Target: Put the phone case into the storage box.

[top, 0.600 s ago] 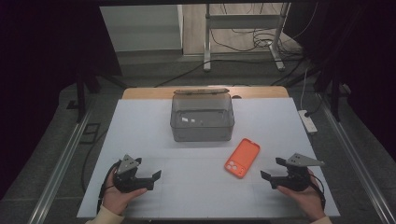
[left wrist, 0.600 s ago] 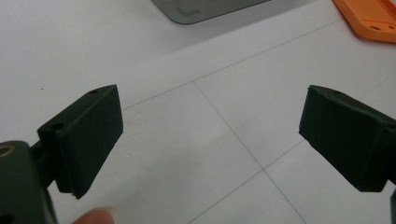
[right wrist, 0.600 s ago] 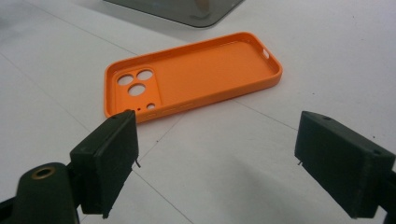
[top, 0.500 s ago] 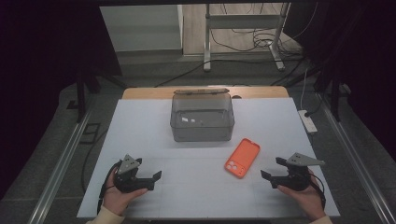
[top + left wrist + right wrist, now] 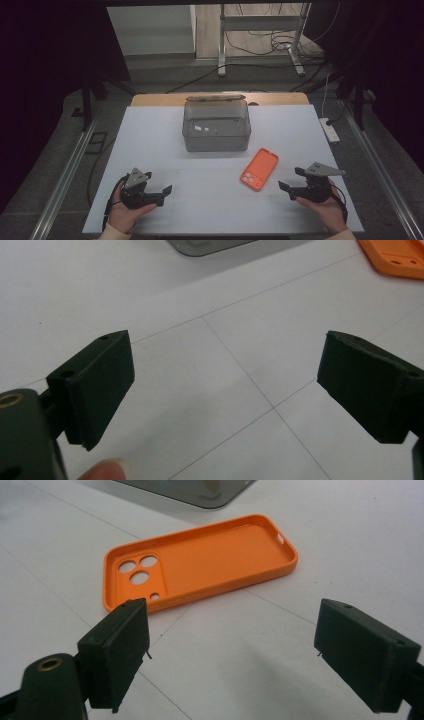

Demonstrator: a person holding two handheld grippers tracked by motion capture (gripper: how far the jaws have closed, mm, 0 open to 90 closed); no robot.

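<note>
An orange phone case (image 5: 259, 169) lies flat on the white table, hollow side up, camera holes toward the near end (image 5: 200, 562). Behind it stands a clear grey plastic box (image 5: 216, 126) with its lid tipped open at the back. My right gripper (image 5: 293, 179) rests near the front right, open, pointing left at the case with a small gap to it. My left gripper (image 5: 164, 192) rests at the front left, open, with nothing between its pads (image 5: 102, 385). A corner of the case (image 5: 395, 257) and the box edge (image 5: 210, 246) appear far off in the left gripper view.
The white table top (image 5: 150, 145) has a wooden strip (image 5: 215, 98) along its back edge. A white power strip (image 5: 330, 130) lies off the right side. Metal rails flank the table, and stand legs and cables sit on the floor beyond.
</note>
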